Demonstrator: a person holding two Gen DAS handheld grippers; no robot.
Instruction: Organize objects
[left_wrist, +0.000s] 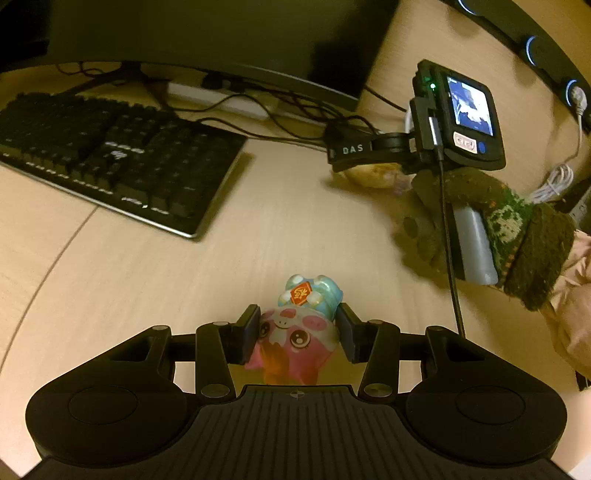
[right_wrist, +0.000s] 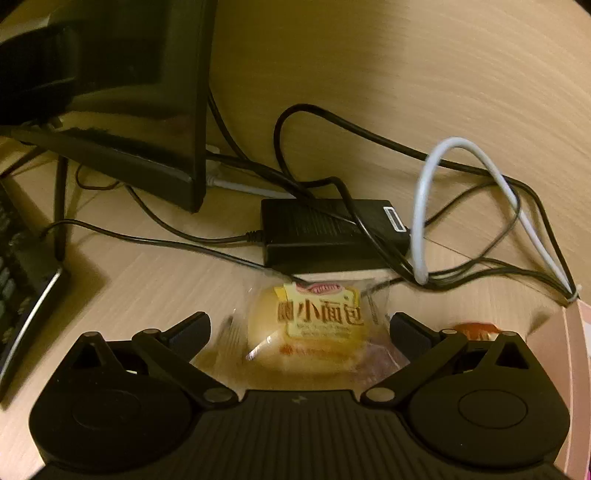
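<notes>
Pressed between the left gripper jaws is a glossy pink-and-blue toy figure, held above the pale wood-grain bench; the jaws stand part closed, both pads against it. Beyond the figure to the left lies a black keyboard, with a dark monitor behind it. To the figure's right a hand in a knitted green glove carries the other tool. Only the right wrist view shows the right gripper jaws spread wide around a clear-wrapped small bread bun; whether they touch the wrapper is unclear. Behind the bun sit a matte black power brick, tangled black cables and a white cable loop.
</notes>
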